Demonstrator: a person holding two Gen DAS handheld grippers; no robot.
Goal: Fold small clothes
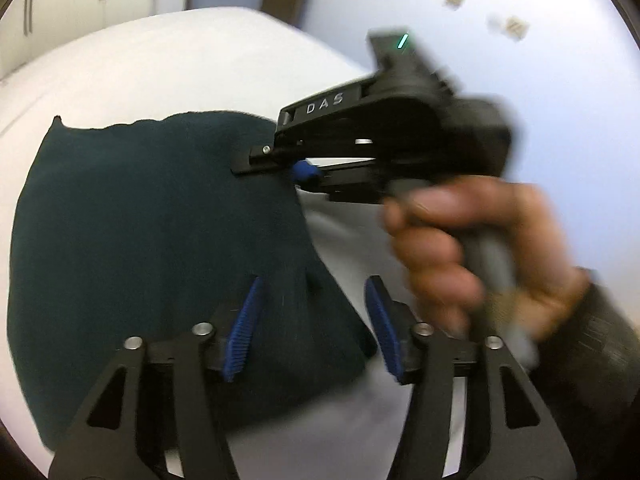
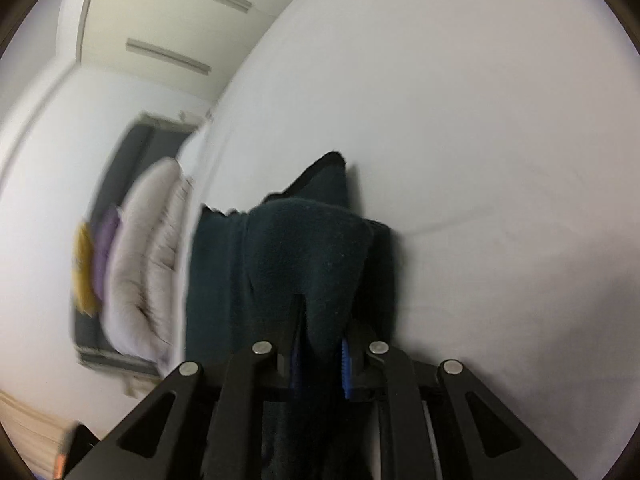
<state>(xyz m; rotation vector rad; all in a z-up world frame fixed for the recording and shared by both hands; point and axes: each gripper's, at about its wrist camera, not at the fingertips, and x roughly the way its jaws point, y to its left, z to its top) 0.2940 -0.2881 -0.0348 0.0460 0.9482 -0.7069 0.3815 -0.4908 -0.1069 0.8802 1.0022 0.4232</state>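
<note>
A dark teal garment point(image 1: 152, 232) lies spread on the white surface point(image 1: 168, 68). My left gripper point(image 1: 314, 324) hovers over its near right edge, jaws open, and the blue pads point(image 1: 244, 328) press on nothing. The right gripper point(image 1: 298, 170), held by a person's hand point(image 1: 448, 248), reaches in from the right at the cloth's far right edge. In the right wrist view the right gripper point(image 2: 320, 356) is shut on a raised fold of the teal garment point(image 2: 308, 260), which bunches up between the pads and drapes forward.
A dark bin point(image 2: 140, 136) holding folded pale, purple and yellow clothes point(image 2: 136, 264) stands beyond the surface's left edge. White cupboard doors point(image 2: 168, 12) rise behind it. Bare white surface point(image 2: 480, 160) stretches to the right of the garment.
</note>
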